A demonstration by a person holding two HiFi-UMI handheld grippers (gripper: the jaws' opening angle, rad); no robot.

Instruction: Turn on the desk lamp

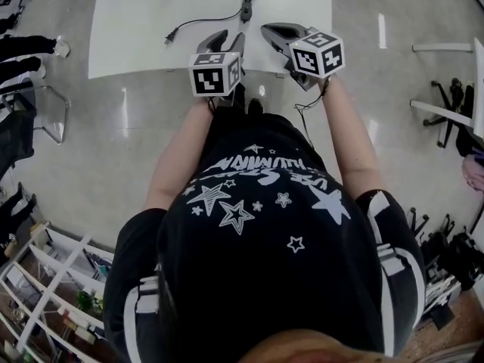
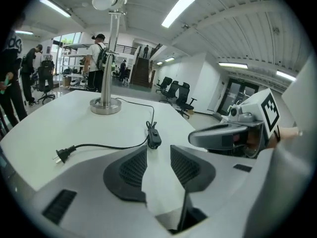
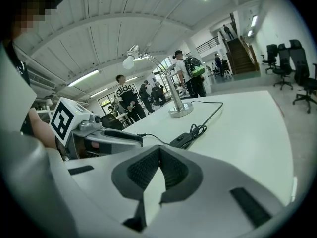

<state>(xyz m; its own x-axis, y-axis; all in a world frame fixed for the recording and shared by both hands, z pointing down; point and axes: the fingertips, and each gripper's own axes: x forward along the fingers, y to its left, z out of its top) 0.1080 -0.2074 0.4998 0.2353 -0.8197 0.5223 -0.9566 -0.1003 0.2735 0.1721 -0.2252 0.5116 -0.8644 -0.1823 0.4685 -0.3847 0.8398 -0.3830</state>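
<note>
A silver desk lamp (image 2: pixel 110 58) stands on the white table (image 2: pixel 59 123), its bulb head (image 2: pixel 104 0) unlit. A black cord runs from its round base (image 2: pixel 105 105) through an inline switch (image 2: pixel 153 139) to a loose plug (image 2: pixel 64 154). My left gripper (image 2: pixel 158 160) is open, empty, and just short of the switch. My right gripper (image 3: pixel 159 151) is shut on nothing. The switch (image 3: pixel 181 140) and the lamp (image 3: pixel 173 95) lie ahead of it. In the head view both grippers, left (image 1: pixel 229 40) and right (image 1: pixel 283 30), hover at the table's near edge, below the switch (image 1: pixel 246 7).
Several people stand beyond the table's far side (image 2: pixel 96 58). Office chairs (image 2: pixel 176 90) sit to the right on the floor, and shelving (image 1: pixel 53 286) is behind me at the left. The plug (image 1: pixel 170 36) lies left of the grippers.
</note>
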